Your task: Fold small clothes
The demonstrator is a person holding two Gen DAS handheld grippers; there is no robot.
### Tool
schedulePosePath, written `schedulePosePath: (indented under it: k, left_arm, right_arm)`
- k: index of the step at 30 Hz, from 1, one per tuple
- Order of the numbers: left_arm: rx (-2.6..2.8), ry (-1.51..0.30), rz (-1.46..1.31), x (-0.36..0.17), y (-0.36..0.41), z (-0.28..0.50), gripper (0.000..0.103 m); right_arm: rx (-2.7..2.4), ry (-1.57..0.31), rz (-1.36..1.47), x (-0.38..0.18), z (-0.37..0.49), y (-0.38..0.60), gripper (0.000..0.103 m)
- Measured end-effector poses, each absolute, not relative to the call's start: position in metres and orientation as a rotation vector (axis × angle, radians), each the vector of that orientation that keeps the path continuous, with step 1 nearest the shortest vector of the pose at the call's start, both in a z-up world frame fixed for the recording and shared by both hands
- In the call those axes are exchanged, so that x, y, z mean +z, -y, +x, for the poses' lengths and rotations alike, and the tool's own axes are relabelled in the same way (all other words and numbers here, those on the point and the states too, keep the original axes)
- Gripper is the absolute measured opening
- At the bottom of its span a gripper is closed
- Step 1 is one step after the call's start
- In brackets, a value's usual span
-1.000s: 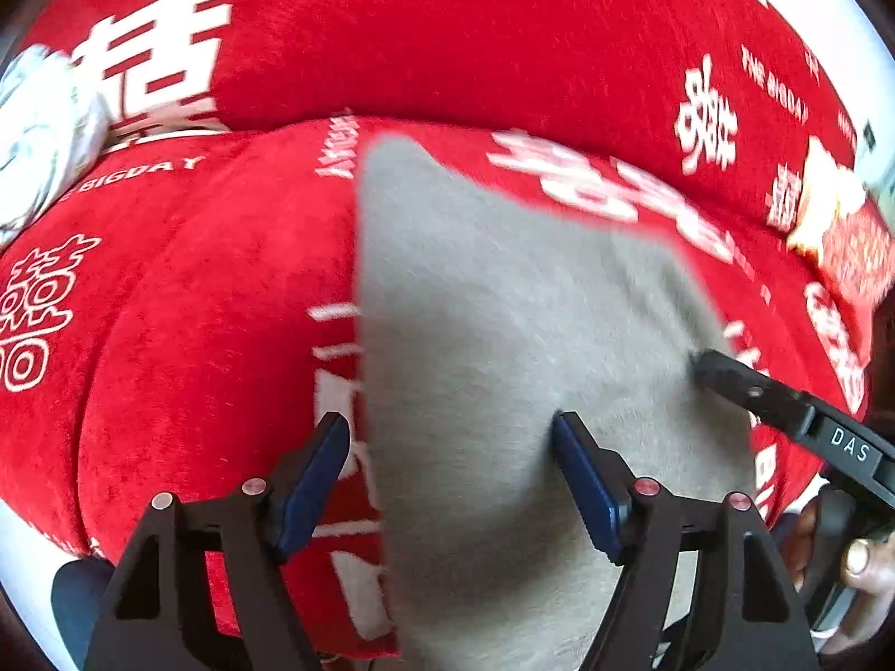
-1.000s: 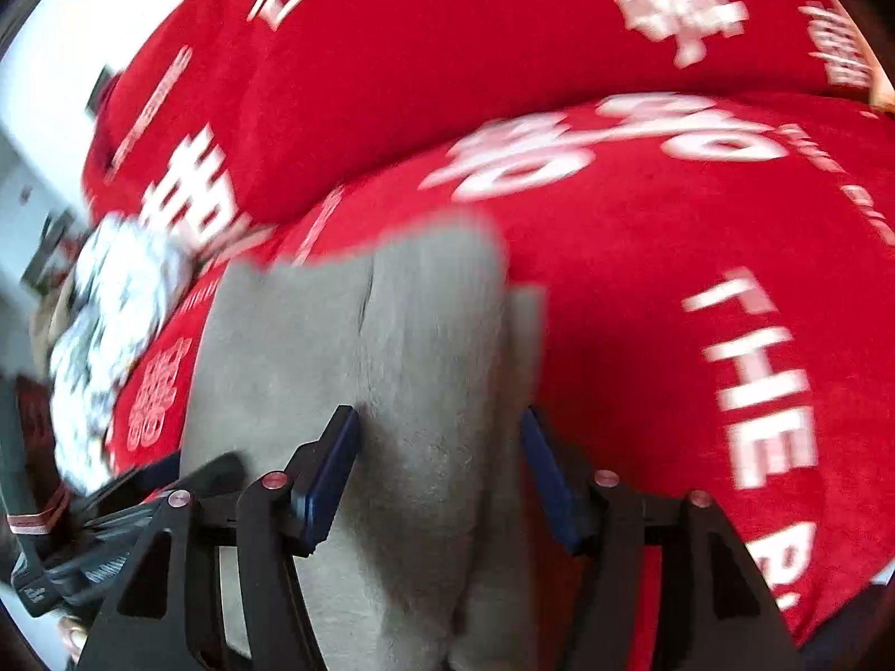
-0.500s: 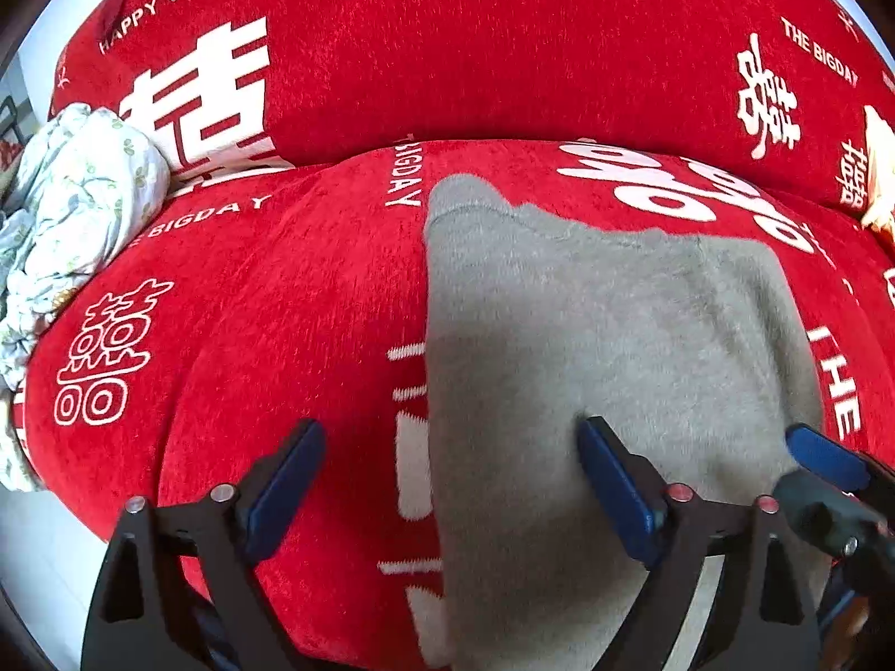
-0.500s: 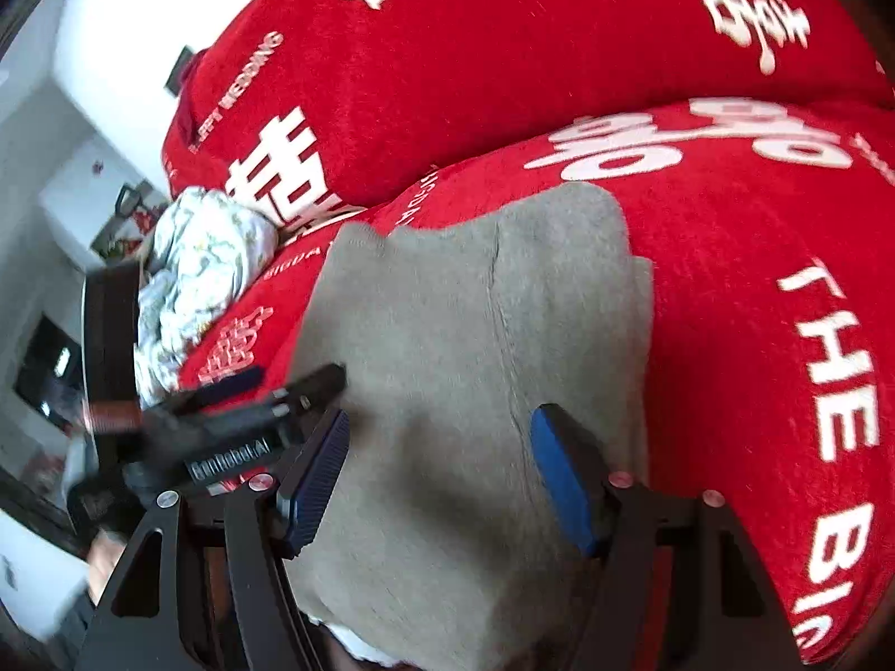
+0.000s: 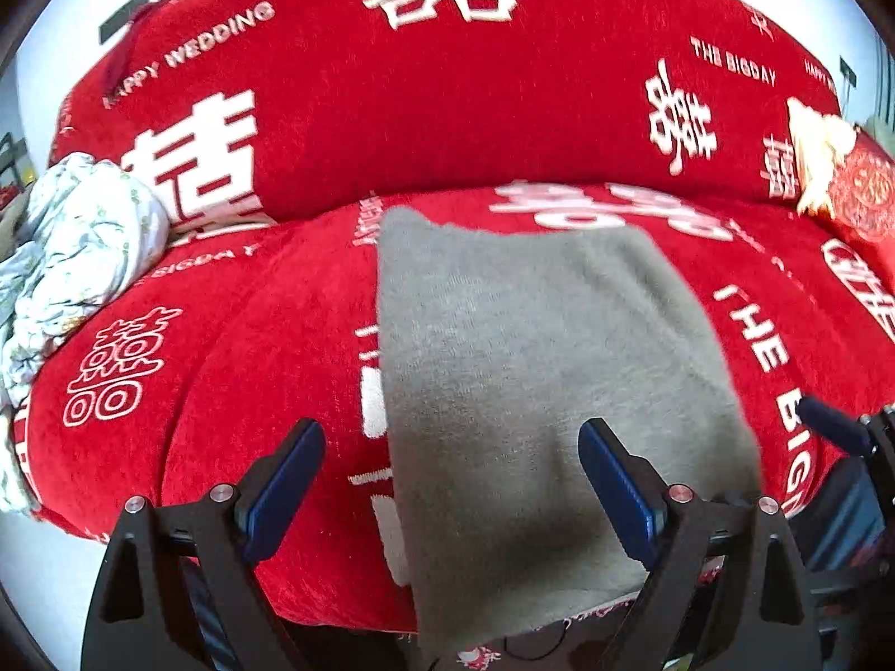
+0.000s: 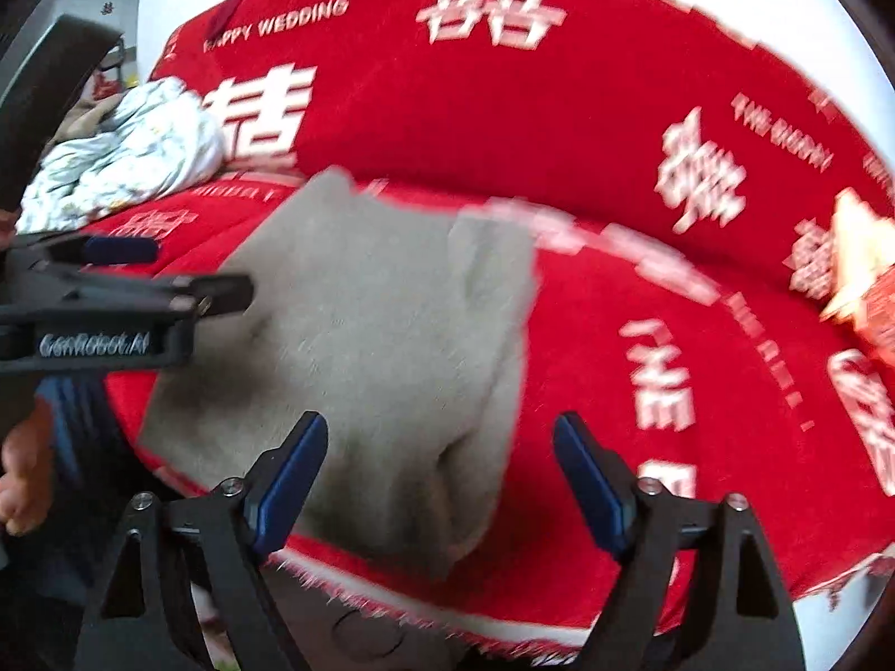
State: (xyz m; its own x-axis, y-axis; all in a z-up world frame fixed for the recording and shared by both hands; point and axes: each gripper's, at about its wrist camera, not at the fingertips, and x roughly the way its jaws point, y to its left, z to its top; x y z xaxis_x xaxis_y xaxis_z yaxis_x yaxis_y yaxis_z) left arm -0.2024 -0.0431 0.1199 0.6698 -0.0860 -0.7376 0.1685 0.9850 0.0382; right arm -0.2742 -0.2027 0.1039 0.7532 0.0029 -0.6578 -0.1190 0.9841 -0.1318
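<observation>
The folded cloth [image 5: 548,369] is showing plain grey-beige. The sofa cover [image 5: 268,369] under it is glowing bright red, carrying white characters and white lettering. The crumpled bundle [image 5: 84,246] at the sofa's left end is looking white with a pale small print. The tongs' pads [image 5: 285,481] are showing dark blue.

A red-covered sofa [image 5: 447,112] with white lettering stands against a white wall [image 5: 67,11].

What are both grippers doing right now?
Left gripper: open, holding nothing.
Right gripper: opening, nothing gripped; the cloth lies free on the sofa.
</observation>
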Motion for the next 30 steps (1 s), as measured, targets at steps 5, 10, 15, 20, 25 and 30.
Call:
schedulePosePath:
  k: [5, 10, 15, 20, 25, 30]
  left_arm:
    - [-0.084, -0.754, 0.085, 0.136, 0.037, -0.225, 0.093]
    - [-0.095, -0.733, 0.081, 0.144, 0.035, -0.236, 0.093]
    - [-0.107, -0.701, 0.076, 0.151, 0.036, -0.244, 0.093]
    - [-0.107, -0.694, 0.087, 0.153, 0.039, -0.247, 0.093]
    - [-0.106, -0.703, 0.084, 0.152, 0.040, -0.247, 0.093]
    - [-0.101, -0.711, 0.087, 0.150, 0.040, -0.246, 0.093]
  right_arm:
    - [0.056, -0.657, -0.189, 0.125, -0.281, 0.190, 0.088]
    - [0.063, -0.644, -0.190, 0.131, -0.284, 0.181, 0.088]
    - [0.065, -0.632, -0.182, 0.135, -0.287, 0.179, 0.088]
    - [0.058, -0.627, -0.176, 0.138, -0.287, 0.180, 0.088]
    - [0.057, -0.626, -0.174, 0.138, -0.287, 0.181, 0.088]
    - [0.058, -0.624, -0.171, 0.139, -0.287, 0.181, 0.088]
